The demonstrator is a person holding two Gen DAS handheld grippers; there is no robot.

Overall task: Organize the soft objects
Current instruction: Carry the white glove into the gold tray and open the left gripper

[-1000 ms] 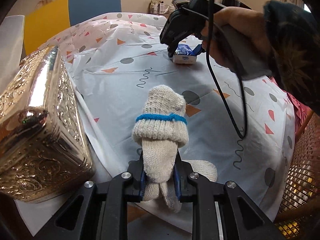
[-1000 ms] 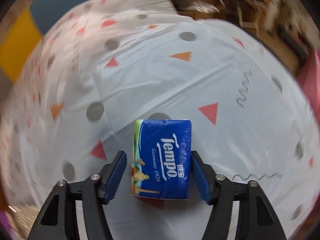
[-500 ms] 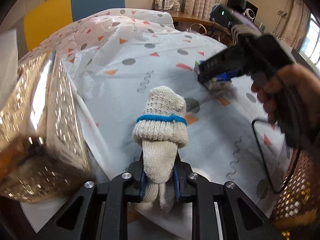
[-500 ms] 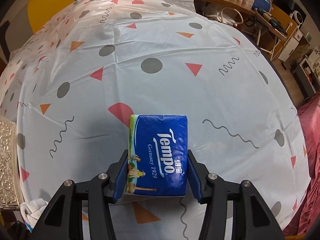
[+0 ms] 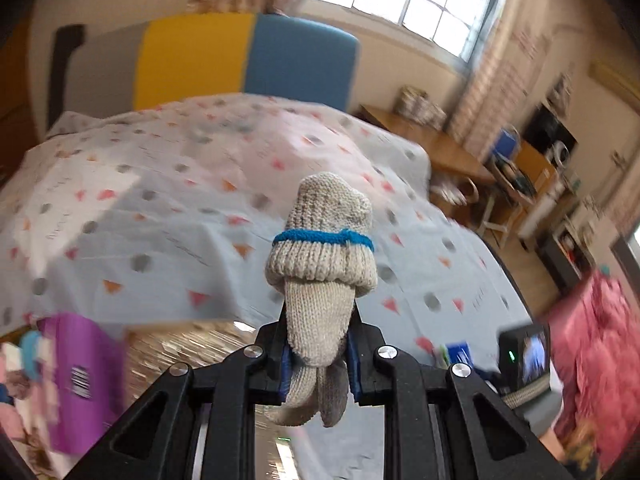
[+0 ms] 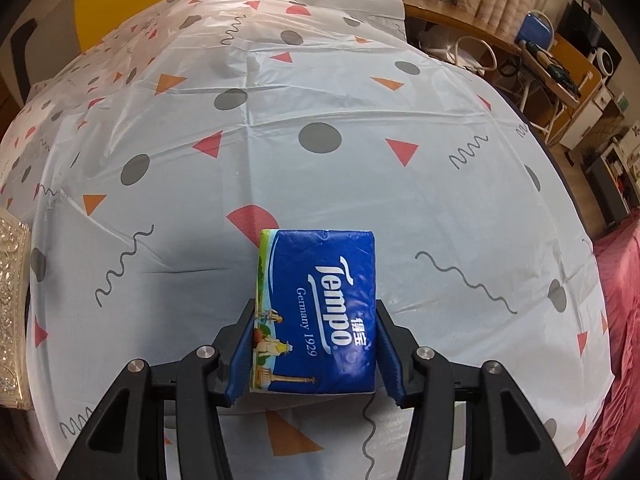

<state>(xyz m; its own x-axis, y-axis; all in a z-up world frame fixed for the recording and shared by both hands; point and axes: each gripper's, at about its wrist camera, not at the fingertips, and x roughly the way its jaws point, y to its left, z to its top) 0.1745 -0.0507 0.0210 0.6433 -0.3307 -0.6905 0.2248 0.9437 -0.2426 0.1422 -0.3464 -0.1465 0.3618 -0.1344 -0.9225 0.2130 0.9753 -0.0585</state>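
Soft goods are both already in hand, so the work now is carrying and setting down cleanly. Largest first: the bench [image 6: 400, 208], under its patterned plastic cloth, fills the right wrist view, and the embossed metal box [image 6: 12, 304] shows at its left edge; in the left wrist view a shiny patterned surface lies below the left tool, probably the same box, though blur makes that uncertain. A purple carton [image 5: 80, 380] sits blurred at the lower left there.

The Tempo tissue pack [image 6: 316, 312] is clamped across its short sides by the right tool [image 6: 314, 360], its far end sticking out above the cloth. Whether it touches the bench I cannot tell. It looks squashy, so I would keep the squeeze light and hold it level, as a tilted pack could slide forward out of the pads.

The knitted glove bundle [image 5: 322, 276], rolled and banded with a blue ring, stands upright in the left tool [image 5: 318, 356], jaws narrow on its lower part, loose finger ends hanging beneath. It is top-heavy; I judge slow movement best, lowering it well into its destination before releasing, so the dangling ends do not snag an edge.
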